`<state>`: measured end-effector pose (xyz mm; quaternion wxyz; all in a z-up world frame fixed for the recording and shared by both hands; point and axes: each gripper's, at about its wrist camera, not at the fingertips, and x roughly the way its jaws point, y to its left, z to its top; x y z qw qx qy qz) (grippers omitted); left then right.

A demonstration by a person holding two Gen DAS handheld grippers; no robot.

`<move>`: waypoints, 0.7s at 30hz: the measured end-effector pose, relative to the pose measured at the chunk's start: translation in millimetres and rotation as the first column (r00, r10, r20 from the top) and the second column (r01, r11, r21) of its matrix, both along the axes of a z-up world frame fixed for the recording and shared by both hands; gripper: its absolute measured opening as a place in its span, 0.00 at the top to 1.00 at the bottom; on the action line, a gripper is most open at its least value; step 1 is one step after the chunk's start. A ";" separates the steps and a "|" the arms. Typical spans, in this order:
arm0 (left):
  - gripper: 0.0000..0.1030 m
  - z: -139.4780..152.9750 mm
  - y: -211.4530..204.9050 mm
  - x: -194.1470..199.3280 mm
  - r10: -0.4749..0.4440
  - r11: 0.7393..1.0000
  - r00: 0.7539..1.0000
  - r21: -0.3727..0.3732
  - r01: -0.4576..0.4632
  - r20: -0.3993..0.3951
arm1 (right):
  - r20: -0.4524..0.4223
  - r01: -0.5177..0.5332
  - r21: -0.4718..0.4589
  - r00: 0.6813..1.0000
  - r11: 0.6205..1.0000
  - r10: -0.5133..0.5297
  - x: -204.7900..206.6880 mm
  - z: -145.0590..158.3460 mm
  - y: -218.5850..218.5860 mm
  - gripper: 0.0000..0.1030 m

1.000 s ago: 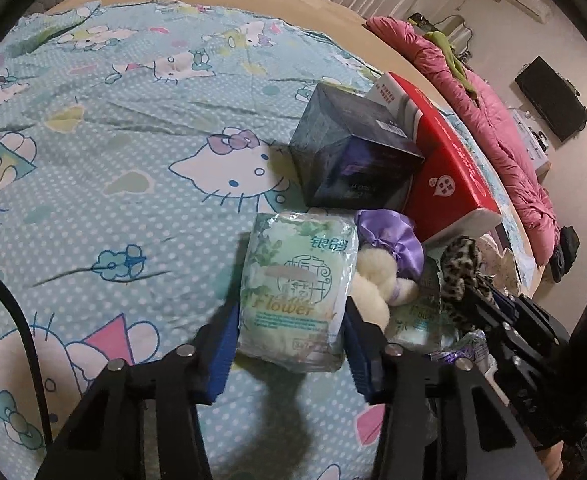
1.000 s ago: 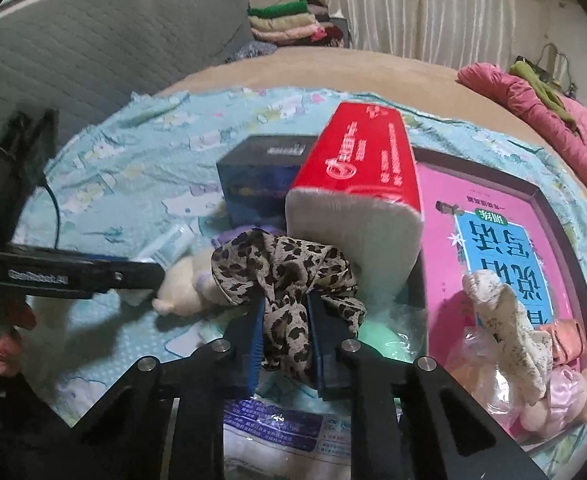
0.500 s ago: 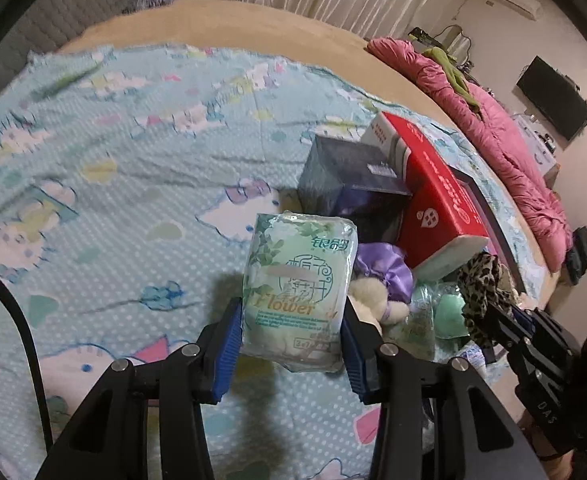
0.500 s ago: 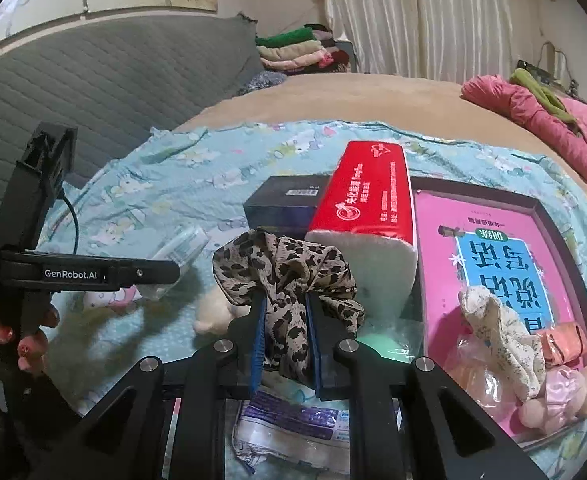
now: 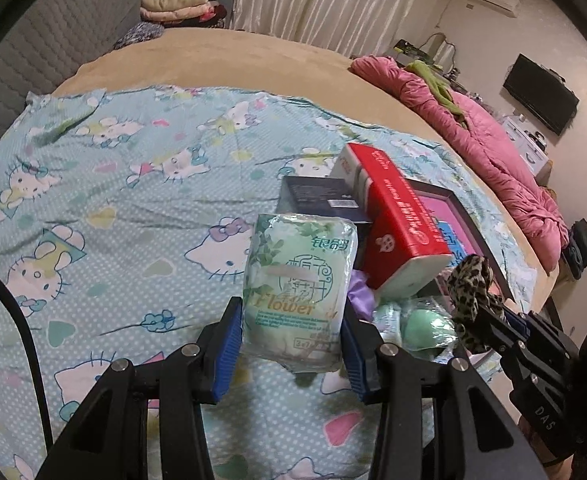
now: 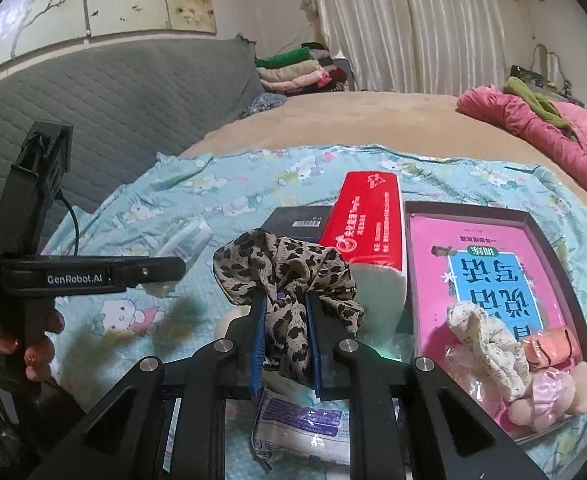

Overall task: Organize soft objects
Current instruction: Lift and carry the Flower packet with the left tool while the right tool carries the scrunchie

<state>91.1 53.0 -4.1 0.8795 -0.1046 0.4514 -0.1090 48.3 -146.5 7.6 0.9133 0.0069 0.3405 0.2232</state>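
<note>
The left gripper (image 5: 291,330) pinches a green tissue pack (image 5: 299,280) upright at lower centre, clear of the bed sheet (image 5: 113,216). The right gripper (image 6: 285,340) clamps a leopard scrunchie (image 6: 289,276) — the dark tray (image 6: 541,220) with scrunchies lies to its right, nearer this hand, the red tissue pack (image 6: 365,224) standing between.

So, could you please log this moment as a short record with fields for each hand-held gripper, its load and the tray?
left hand-held gripper: shut on green tissue pack, off the bedsheet
right hand-held gripper: shut on leopard scrunchie
tray: holds pink book, cream scrunchie, small plush items
beside tray: red tissue pack, dark box
</note>
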 end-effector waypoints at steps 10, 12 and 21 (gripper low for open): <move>0.56 25.7 -30.2 -11.8 -0.058 0.998 0.997 0.023 0.056 0.060 | 0.029 0.051 0.043 0.998 0.998 -0.052 -2.9 17.2 -17.5 0.82; 0.56 29.0 -36.9 -13.4 -0.071 0.997 0.995 0.024 0.070 0.065 | 0.036 0.062 0.051 0.997 0.997 -0.064 -3.4 20.4 -20.6 0.82; 0.56 38.3 -60.0 -18.9 -0.097 0.995 0.992 0.031 0.095 0.077 | 0.057 0.105 0.081 0.992 0.991 -0.110 -8.1 32.9 -39.8 0.82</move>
